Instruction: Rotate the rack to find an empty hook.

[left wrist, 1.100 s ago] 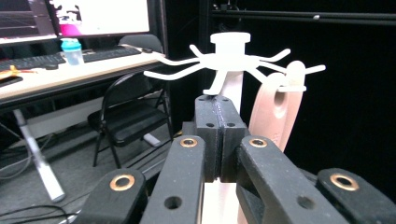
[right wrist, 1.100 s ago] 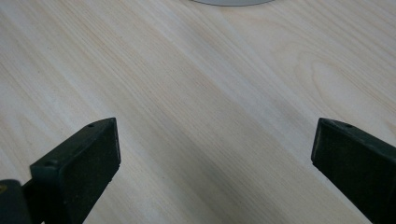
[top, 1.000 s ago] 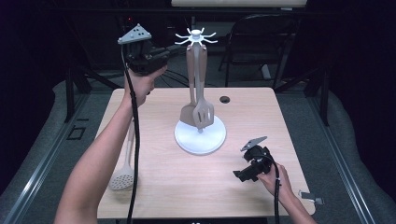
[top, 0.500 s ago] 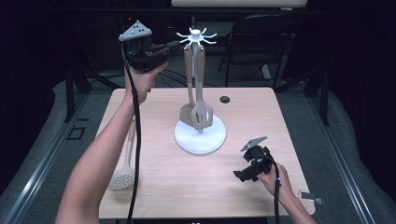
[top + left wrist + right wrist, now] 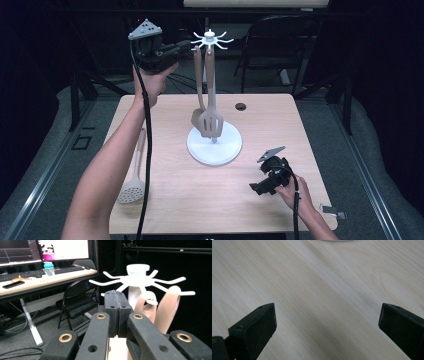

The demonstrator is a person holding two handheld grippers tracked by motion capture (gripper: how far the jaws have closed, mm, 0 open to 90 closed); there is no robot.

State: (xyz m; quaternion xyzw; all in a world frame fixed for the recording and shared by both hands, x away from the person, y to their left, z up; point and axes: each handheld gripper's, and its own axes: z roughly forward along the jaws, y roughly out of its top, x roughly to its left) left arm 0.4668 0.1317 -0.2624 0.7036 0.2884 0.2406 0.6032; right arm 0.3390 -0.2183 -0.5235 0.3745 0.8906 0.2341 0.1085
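Right gripper: the black right gripper [image 5: 256, 188] rests low over the near right part of the pale wooden table [image 5: 300, 125], held by the person's right hand [image 5: 295, 192]; in the right gripper view its fingers [image 5: 253, 326] stand wide apart over bare wood, released, with nothing between them.
Skimmer: a beige slotted skimmer spoon with a round perforated head [image 5: 133, 189] lies flat on the near left of the table, handle pointing far, partly behind the left forearm.
Left forearm: the person's left arm [image 5: 107, 170] reaches from the near left edge up and over the table toward the far side.
Stand base: a round white base [image 5: 215, 150] sits on the middle of the table, well apart from the right gripper.
Hanging utensils: a beige slotted spatula [image 5: 212, 122] and a second beige utensil [image 5: 198, 117] hang down the stand's pole, blades just above the base.
Table hole: a small dark round grommet [image 5: 241, 106] lies on the far side of the table, right of the stand.
Left gripper: the black left gripper with a grey three-cornered plate [image 5: 185, 48] is raised high at the far left, level with the stand's top; its fingers [image 5: 111, 312] are clenched together on nothing.
Hook crown: the white ring of curved hooks [image 5: 212, 39] tops the stand, just right of the left gripper's tips; in the left gripper view the utensils' looped handle ends [image 5: 147, 307] hang from the hooks [image 5: 140, 280] just beyond the fingers.
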